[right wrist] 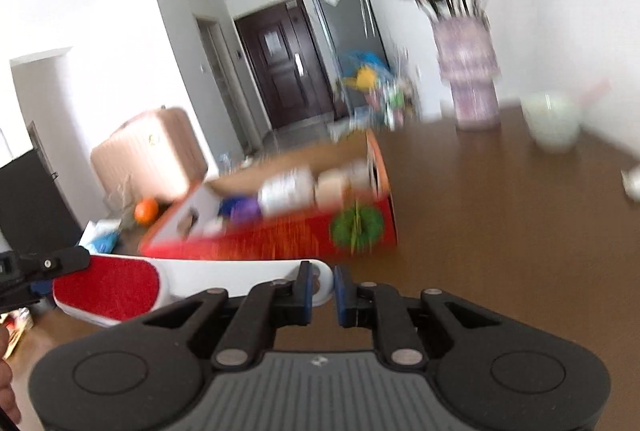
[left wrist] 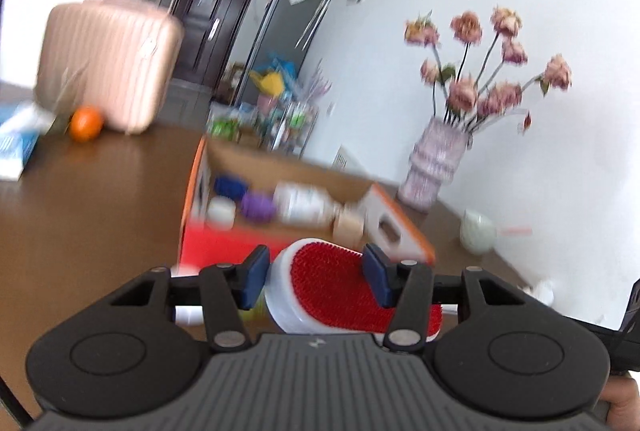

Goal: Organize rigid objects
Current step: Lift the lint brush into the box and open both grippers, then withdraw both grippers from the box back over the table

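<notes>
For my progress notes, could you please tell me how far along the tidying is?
Done: several items already lie in the red box. In hand: the lint brush, red pad in the left claw, handle end in the right claw. Left: getting the brush in the box.

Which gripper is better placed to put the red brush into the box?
Probably left. The left gripper clamps the brush by its red head, with the box directly ahead. The right gripper grips only the thin handle end.

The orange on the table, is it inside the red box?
No. The orange sits on the table beside the pink case, well apart from the red box.
</notes>
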Tool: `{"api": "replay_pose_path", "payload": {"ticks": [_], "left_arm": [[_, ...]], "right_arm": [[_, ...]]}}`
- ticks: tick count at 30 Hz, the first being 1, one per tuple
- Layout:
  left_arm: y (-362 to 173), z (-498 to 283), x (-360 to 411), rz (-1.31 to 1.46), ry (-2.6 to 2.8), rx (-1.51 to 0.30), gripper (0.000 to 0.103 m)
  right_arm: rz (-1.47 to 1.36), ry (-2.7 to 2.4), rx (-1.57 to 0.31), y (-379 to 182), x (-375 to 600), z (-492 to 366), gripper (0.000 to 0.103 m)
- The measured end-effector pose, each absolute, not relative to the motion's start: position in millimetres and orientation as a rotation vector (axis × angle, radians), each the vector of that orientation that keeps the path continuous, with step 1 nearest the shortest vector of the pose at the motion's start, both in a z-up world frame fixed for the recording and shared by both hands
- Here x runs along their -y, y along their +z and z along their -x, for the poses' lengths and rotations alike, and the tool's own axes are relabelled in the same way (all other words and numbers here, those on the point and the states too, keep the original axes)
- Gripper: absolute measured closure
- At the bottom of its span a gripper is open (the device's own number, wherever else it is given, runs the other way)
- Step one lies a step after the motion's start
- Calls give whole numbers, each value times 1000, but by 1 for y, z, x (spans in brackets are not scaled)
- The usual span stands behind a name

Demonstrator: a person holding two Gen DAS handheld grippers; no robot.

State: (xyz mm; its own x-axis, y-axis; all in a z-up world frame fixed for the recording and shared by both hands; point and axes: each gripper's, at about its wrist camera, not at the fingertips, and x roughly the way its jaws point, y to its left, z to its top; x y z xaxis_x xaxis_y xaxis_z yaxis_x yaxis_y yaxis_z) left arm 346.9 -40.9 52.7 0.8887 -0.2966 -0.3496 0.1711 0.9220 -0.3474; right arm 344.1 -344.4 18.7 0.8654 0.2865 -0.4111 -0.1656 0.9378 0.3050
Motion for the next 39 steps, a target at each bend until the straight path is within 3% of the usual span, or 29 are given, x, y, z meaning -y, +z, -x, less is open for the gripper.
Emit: {"api": "replay_pose_path", "payload": {"ticks": [6, 13, 17, 21, 23, 31, 34, 39], "left_arm": [[62, -449, 29, 334, -279, -428, 50], [28, -529, 18, 334, -253, -505, 50], [-5, -549, 19, 313, -257, -570, 27], [-10, -544, 24, 247, -258, -522, 14], [-10, -542, 26, 244, -267, -526, 14], [6, -523, 34, 138, -218, -487, 11], [16, -493, 25, 105, -193, -464, 5], [31, -423, 10, -54, -108, -427, 2]], "right_arm": [[-262, 208, -401, 42, 337, -431, 90], [-232, 198, -462, 15, 322, -521, 90], [-132, 213, -434, -4, 300, -546, 87], [37, 213, -366, -17, 274, -541, 70], [85, 209, -292, -17, 269, -529, 52], [82, 254, -206, -15, 268, -513, 48], [63, 236, -196, -6, 274, -497, 39], [68, 261, -225, 12, 285, -454, 37]]}}
